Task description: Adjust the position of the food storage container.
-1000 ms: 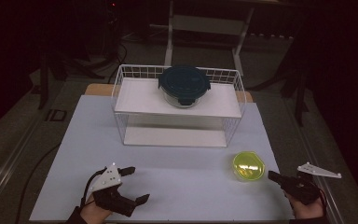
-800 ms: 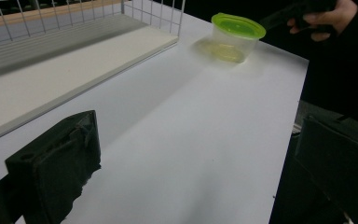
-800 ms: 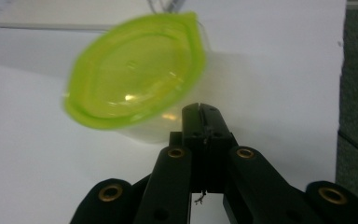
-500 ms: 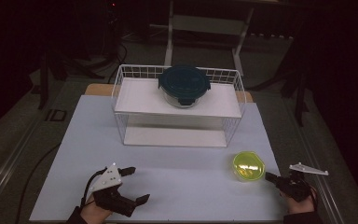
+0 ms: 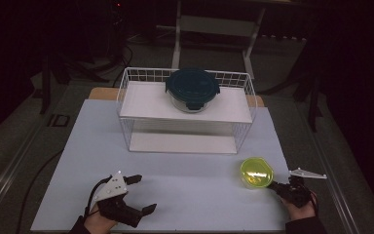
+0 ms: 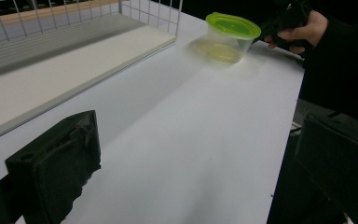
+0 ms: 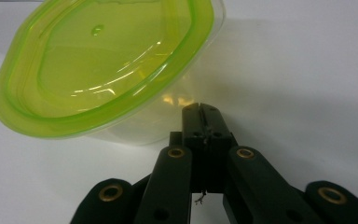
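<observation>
- Right claw [image 5: 275, 187] of mine sits at the lower right of the high view, jaws pressed flat together with nothing between them; in the right gripper view the two pads [image 7: 200, 116] meet in a thin seam just below the tub's wall
- Clenched and empty, it cannot take the tub as it stands, so I judge this an approach: the tips point at the side of the tub and must spread before any grasp
- Yellow-green lidded tub [image 5: 256, 172] stands on the white tabletop [image 5: 190, 180] at lower right centre of the high view, in front of the wire rack's right corner and apart from it; my right claw's tips are just beside its right-hand edge, and I cannot tell whether they touch
- Clear walls under a snug lid [image 7: 98, 60] give a rim that overhangs, a likely place to catch it
- Left claw [image 5: 141, 195] rests at the lower left of the high view, jaws spread wide and holding nothing; in the left gripper view its two black pads [image 6: 60, 163] frame bare table, with the tub [image 6: 230, 35] far off at the upper right
- Kept well apart from the tub, the left stays out of the right's way
- Wire rack [image 5: 126, 87] fills the upper centre, a dark-lidded round container [image 5: 192, 87] on its top shelf; the lower shelf looks free, a likely spot for the tub
</observation>
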The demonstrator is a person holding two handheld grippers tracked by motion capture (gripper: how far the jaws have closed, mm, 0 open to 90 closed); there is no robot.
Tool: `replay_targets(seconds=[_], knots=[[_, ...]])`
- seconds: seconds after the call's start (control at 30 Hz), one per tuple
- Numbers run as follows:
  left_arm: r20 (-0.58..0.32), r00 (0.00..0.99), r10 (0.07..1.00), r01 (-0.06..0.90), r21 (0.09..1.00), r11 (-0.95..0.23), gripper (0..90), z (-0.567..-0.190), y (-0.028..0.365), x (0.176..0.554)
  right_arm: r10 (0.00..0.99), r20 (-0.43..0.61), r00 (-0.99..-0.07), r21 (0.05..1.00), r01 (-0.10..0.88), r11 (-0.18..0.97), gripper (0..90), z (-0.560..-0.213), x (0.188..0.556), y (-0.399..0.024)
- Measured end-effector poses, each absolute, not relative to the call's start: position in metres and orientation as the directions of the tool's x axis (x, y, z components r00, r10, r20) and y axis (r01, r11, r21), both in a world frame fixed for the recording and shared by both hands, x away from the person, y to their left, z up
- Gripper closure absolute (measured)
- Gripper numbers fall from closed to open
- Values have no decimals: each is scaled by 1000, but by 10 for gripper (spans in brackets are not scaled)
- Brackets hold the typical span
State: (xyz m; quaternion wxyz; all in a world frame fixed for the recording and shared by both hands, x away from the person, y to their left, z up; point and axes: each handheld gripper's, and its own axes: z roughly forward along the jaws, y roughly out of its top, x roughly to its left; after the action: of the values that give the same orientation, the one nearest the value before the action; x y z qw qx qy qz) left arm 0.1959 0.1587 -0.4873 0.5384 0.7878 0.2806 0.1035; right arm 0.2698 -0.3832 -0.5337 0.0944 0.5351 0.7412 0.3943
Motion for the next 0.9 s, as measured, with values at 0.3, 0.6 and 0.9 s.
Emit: replay_targets(seconds=[0.3,0.6,0.9], knots=[[-134,824,551,327,907,-267,0,-487,158,196,859,285,-425,680,721,131,900,-533,274,-374],[-138,824,550,329,907,-265,0,-487,158,196,863,284,-417,685,718,121,900,-529,281,-375],[-149,829,539,333,906,-261,0,-487,158,196,845,293,-447,674,723,149,900,-531,287,-358]])
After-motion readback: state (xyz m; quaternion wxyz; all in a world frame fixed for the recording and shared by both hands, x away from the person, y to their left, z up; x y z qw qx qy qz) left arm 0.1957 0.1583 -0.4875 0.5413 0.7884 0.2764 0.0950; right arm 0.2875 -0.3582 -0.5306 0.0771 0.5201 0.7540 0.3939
